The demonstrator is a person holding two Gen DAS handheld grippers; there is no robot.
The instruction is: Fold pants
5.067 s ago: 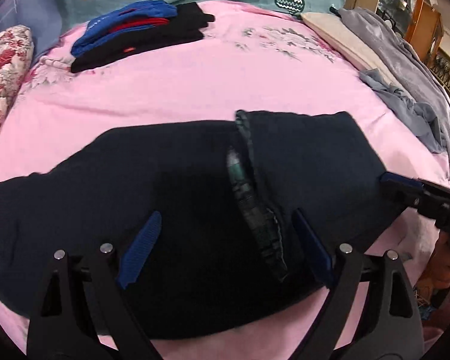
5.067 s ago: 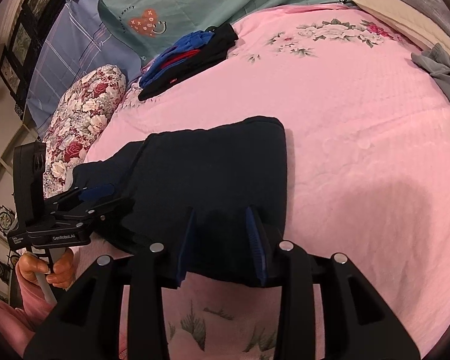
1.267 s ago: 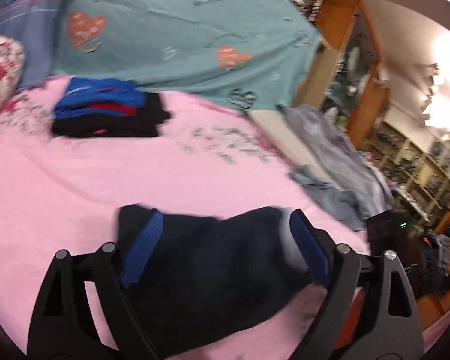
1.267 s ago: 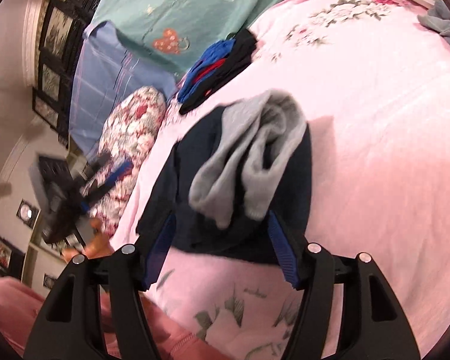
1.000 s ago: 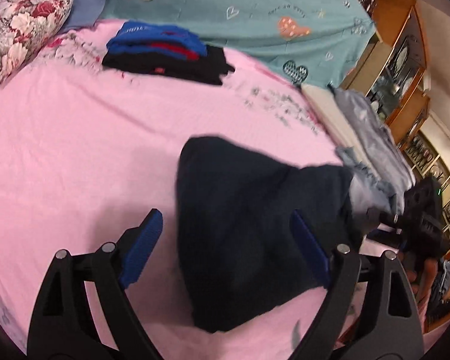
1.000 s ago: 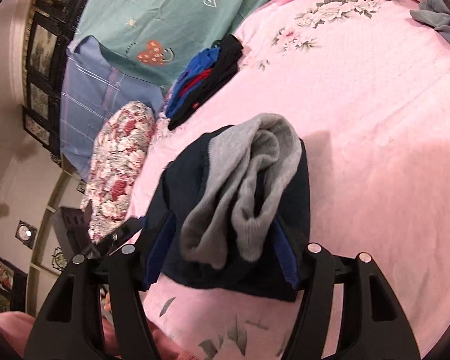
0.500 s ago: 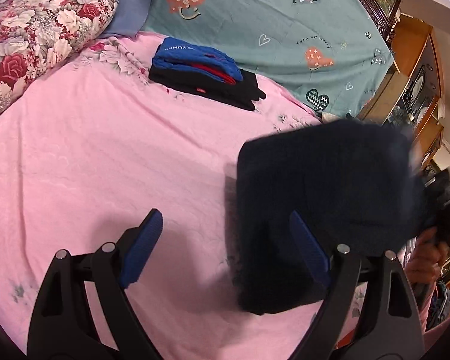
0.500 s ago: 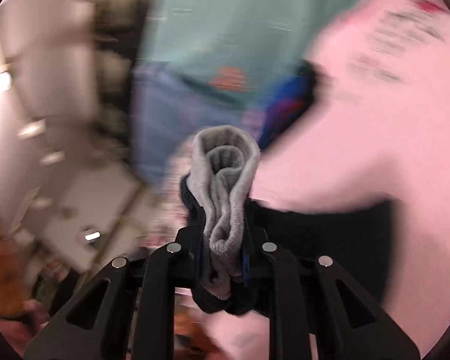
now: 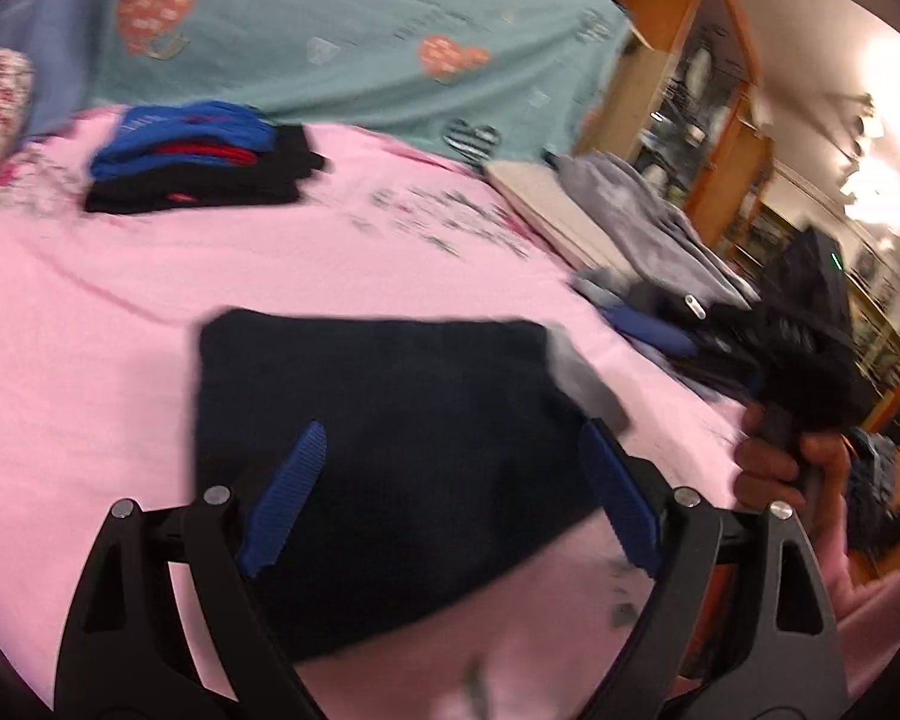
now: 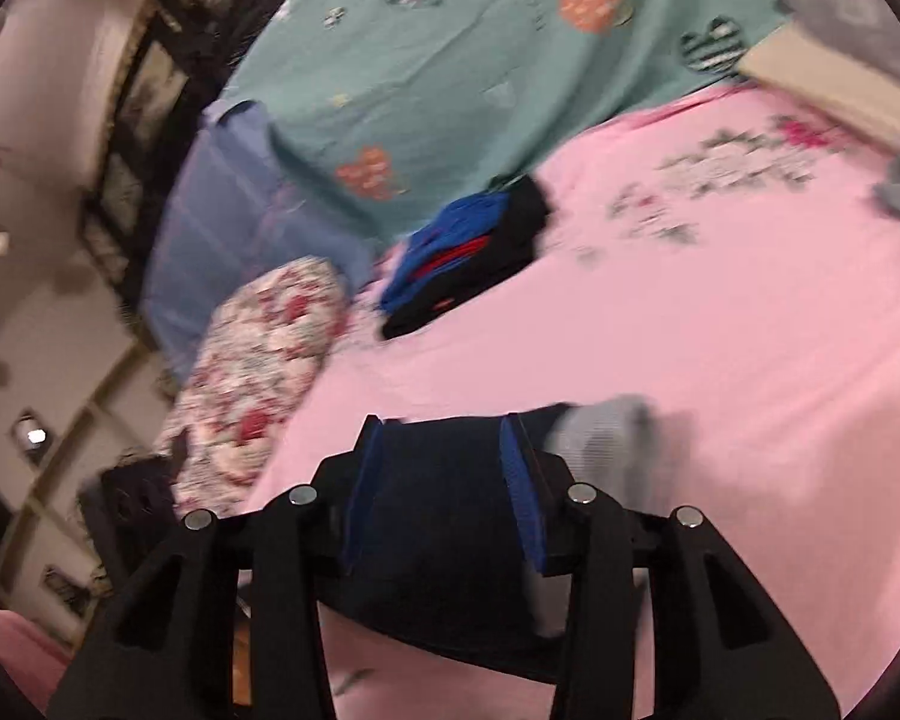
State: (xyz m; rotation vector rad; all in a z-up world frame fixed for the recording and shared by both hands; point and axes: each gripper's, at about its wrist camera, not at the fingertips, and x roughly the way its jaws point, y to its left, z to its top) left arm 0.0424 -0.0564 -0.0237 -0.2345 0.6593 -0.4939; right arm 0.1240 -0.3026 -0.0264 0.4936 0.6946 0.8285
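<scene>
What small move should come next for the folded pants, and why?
Probably tuck in the grey lining at the pants' right corner. The pants lie folded flat on the pink sheet; both the left gripper and the right gripper look open, gripping nothing.

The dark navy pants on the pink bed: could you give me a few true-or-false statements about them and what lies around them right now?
1. The dark navy pants lie folded into a compact block on the pink bedsheet. True.
2. The left gripper is clamped shut on the pants. False: its jaws stand wide open over them.
3. A stack of folded blue, red and black clothes sits farther back on the bed. True.
4. The stack touches the navy pants. False: bare pink sheet lies between them.
5. A grey lining shows at one edge of the pants. True.
6. The floral pillow lies on top of the pants. False: it sits apart, at the bed's side.
</scene>
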